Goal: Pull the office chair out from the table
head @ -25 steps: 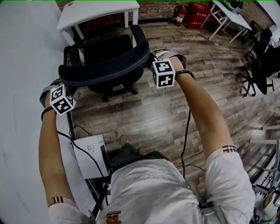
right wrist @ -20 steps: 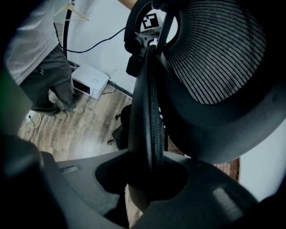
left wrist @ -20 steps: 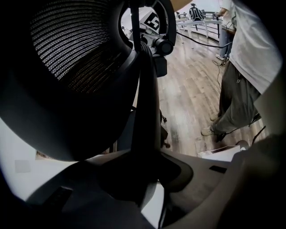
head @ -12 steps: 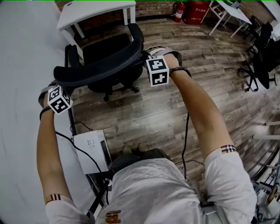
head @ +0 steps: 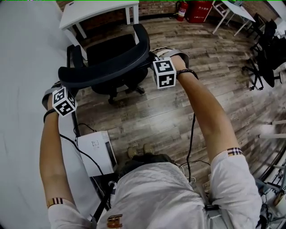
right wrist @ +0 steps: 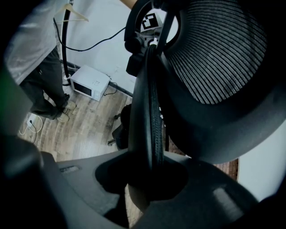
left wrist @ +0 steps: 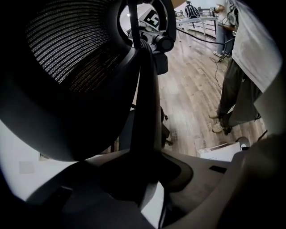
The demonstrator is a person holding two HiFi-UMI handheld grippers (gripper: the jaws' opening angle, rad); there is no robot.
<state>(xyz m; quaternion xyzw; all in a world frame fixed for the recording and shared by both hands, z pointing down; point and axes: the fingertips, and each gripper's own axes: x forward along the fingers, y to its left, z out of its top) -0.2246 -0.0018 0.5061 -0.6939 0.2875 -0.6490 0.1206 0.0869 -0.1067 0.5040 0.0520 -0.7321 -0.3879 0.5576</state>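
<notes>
The black office chair [head: 111,53] stands on the wooden floor in front of the white table [head: 98,11], its seat out from under the tabletop. My left gripper [head: 67,89] is shut on the left end of the curved mesh backrest [head: 103,67]. My right gripper [head: 153,61] is shut on the right end. In the left gripper view the backrest's rim [left wrist: 144,112] runs down between the jaws of the left gripper [left wrist: 143,179]. The right gripper view shows the ribbed rim [right wrist: 151,112] clamped the same way in the right gripper [right wrist: 149,179].
A pale wall [head: 22,89] runs along the left. A white box-shaped appliance [head: 96,152] with cables sits on the floor by my feet. Red fire equipment [head: 196,9], more tables and dark chairs [head: 268,53] stand at the back right.
Both grippers and the chair have shifted a little together across the floor, with the grip unchanged. My feet have stepped into view beside the white appliance.
</notes>
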